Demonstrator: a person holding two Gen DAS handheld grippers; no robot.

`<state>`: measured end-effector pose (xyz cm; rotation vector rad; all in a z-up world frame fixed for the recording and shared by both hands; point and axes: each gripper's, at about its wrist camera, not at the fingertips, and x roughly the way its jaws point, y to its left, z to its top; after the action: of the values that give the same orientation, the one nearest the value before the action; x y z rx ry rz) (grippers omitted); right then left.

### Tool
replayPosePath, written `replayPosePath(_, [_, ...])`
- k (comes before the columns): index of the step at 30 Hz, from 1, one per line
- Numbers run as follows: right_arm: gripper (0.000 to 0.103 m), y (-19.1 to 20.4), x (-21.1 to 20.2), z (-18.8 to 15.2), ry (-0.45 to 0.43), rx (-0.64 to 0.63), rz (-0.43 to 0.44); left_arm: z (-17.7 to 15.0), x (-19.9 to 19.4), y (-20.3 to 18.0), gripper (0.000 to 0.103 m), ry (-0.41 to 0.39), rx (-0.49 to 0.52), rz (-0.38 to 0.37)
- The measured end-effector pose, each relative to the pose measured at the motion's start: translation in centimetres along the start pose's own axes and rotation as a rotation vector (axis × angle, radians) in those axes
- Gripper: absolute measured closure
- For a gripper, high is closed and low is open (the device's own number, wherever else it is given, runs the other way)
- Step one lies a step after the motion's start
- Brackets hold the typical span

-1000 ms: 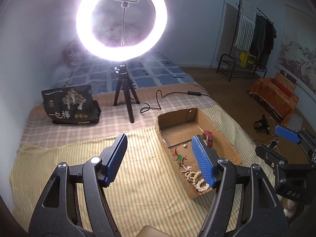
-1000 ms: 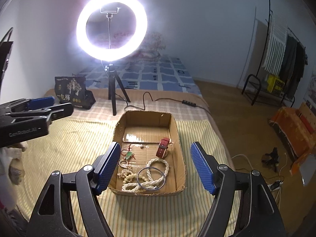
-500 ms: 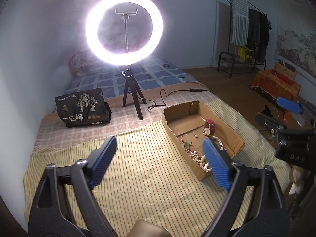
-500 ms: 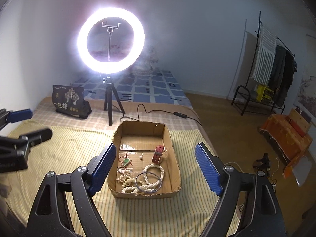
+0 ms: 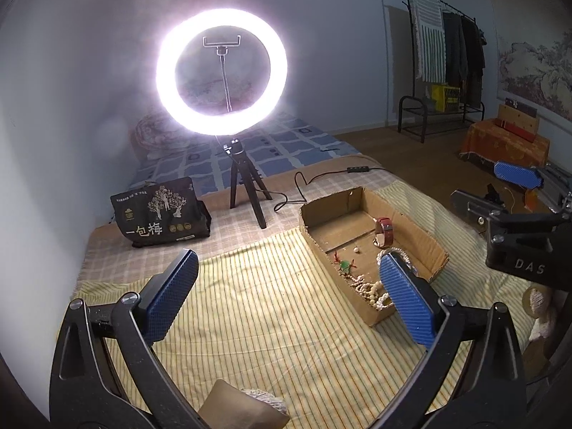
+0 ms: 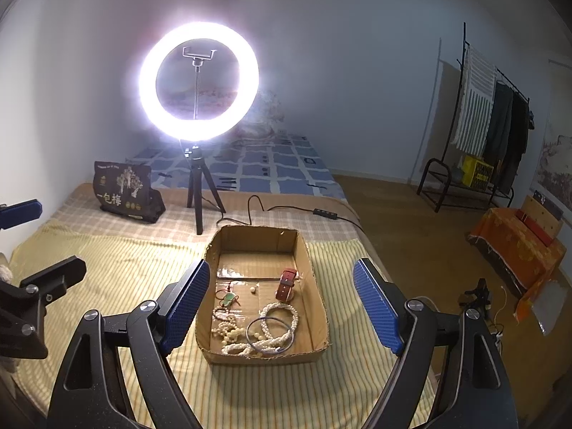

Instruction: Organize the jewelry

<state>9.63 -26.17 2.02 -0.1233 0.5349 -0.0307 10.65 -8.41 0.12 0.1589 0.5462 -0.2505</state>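
We hold both grippers, left (image 5: 286, 296) and right (image 6: 280, 307), above the bed (image 6: 118, 271), fingers spread wide, nothing held. All jewelry lies in the cardboard tray (image 6: 320, 321): pearl strands (image 6: 279, 316), bangle (image 6: 270, 334), red watch (image 6: 286, 284). This fits either sorting about to start or gathering done.

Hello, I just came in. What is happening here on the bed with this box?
A person holds two blue-padded grippers above a bed with a striped yellow cover. The left gripper and the right gripper are both open and hold nothing. In front of them sits a shallow cardboard box with the jewelry inside: white pearl necklaces, a thin blue bangle, a red strap watch and a green pendant. Whether sorting lies ahead or is over, I cannot tell.
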Motion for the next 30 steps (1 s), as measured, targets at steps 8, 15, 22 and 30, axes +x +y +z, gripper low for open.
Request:
replayPosePath(8, [0.021,0.05,0.42,-0.14,0.008,-0.008,0.004,-0.16,0.34,-0.05,0.000,0.013,0.004,-0.001])
replayPosePath(15, [0.021,0.21,0.35,-0.22,0.006,-0.014,0.000,-0.14,0.40,-0.07,0.000,0.013,0.002,-0.003])
replayPosePath(22, [0.020,0.43,0.31,-0.34,0.008,-0.025,0.001,-0.12,0.34,-0.04,0.000,0.013,0.001,-0.003])
replayPosePath(30, [0.020,0.56,0.27,-0.38,0.008,-0.029,0.000,-0.12,0.32,-0.07,0.000,0.014,0.006,-0.002])
